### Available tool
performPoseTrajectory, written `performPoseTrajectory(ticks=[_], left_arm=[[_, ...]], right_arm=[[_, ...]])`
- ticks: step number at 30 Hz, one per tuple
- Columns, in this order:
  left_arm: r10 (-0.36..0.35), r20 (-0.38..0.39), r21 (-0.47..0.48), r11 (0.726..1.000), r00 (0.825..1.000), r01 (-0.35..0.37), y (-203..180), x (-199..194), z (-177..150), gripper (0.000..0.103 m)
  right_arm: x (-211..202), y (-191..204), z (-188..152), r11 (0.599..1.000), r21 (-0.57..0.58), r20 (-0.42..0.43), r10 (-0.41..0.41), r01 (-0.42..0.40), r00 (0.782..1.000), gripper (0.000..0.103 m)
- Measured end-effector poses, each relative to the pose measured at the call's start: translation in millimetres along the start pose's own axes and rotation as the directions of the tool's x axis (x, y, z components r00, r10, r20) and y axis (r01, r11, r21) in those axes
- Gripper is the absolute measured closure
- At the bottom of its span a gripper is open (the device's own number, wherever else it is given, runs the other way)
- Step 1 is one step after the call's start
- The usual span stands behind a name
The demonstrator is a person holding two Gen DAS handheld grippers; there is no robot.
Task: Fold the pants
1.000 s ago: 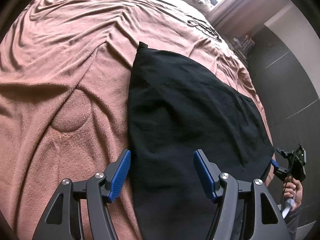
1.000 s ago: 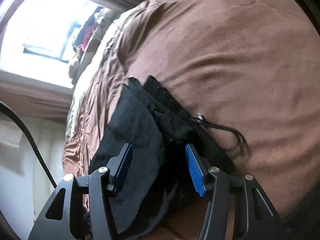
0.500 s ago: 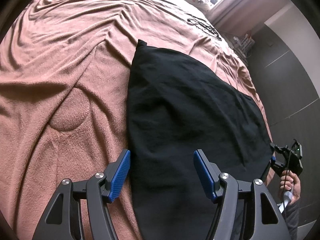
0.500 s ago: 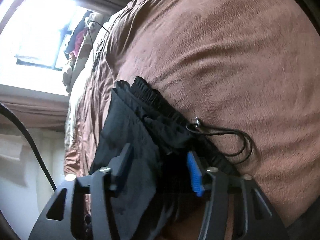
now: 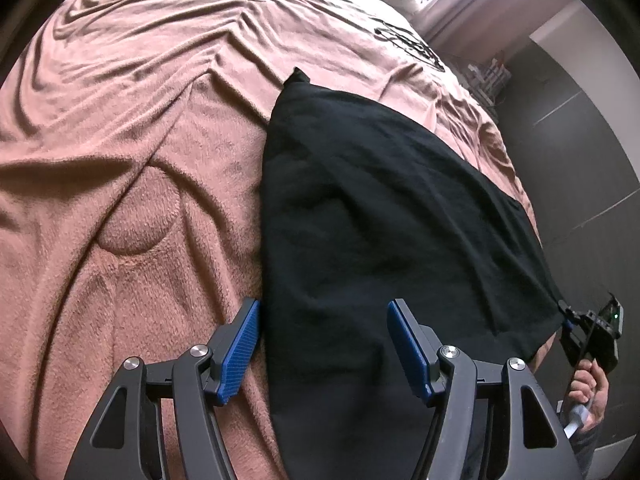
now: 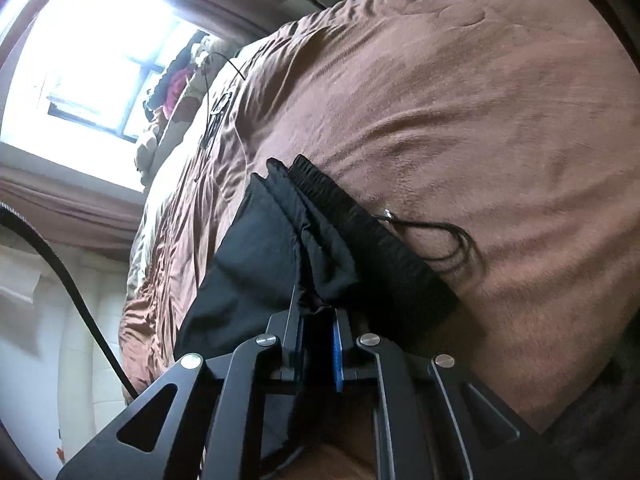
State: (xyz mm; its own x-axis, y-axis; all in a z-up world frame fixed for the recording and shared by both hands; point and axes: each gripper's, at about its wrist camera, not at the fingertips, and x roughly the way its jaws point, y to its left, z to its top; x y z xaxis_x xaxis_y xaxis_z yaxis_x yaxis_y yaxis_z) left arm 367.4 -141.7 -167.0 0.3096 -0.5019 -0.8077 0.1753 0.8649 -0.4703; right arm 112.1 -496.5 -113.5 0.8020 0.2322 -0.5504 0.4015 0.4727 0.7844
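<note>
Left wrist view looks down on black pants (image 5: 360, 216) spread flat over a brown fleece blanket (image 5: 132, 184) that covers the bed. The pants lie toward the right edge of the bed, one pointed end reaching up toward the middle of the blanket and the wide part running to the near edge. The left gripper (image 5: 322, 344) hangs over the near part of the fabric with its jaws spread wide; the blue pads (image 5: 240, 348) are apart from the cloth between them, the left pad just beside the pants' left edge. At the right edge of the bed a person's hand (image 5: 588, 384) holds the right gripper (image 5: 566, 322) at the corner of the pants.

Right wrist view shows that gripper (image 6: 318, 346) closing, its jaws almost together with a bunched fold of the black fabric (image 6: 280, 248) pinched between them. The elastic waistband (image 6: 360, 224) lies on the blanket (image 6: 480, 120) just beyond, and a black drawstring (image 6: 440, 236) with a metal tip loops out over the fleece. A bright window (image 6: 92, 80) sits past the far end of the bed.
</note>
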Motion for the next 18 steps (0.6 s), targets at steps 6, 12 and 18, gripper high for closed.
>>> performPoseTrajectory(ticks=[6, 12, 18], left_arm=[[-0.014, -0.002, -0.028, 1.000, 1.000, 0.014, 6, -1, 2, 0.046], [-0.039, 0.006, -0.061, 0.997, 0.999, 0.039, 17, 0, 7, 0.055], [-0.052, 0.036, -0.083, 0.995, 0.998, 0.055, 29, -5, 12, 0.057]], right_arm=[[-19, -5, -14, 1.000, -0.021, 0.033, -0.016, 0.017, 0.999, 0.096], [-33, -12, -26, 0.998, -0.029, 0.056, -0.055, 0.057, 0.997, 0.096], [-42, -13, -36, 0.997, -0.017, 0.078, -0.075, 0.077, 0.994, 0.096]])
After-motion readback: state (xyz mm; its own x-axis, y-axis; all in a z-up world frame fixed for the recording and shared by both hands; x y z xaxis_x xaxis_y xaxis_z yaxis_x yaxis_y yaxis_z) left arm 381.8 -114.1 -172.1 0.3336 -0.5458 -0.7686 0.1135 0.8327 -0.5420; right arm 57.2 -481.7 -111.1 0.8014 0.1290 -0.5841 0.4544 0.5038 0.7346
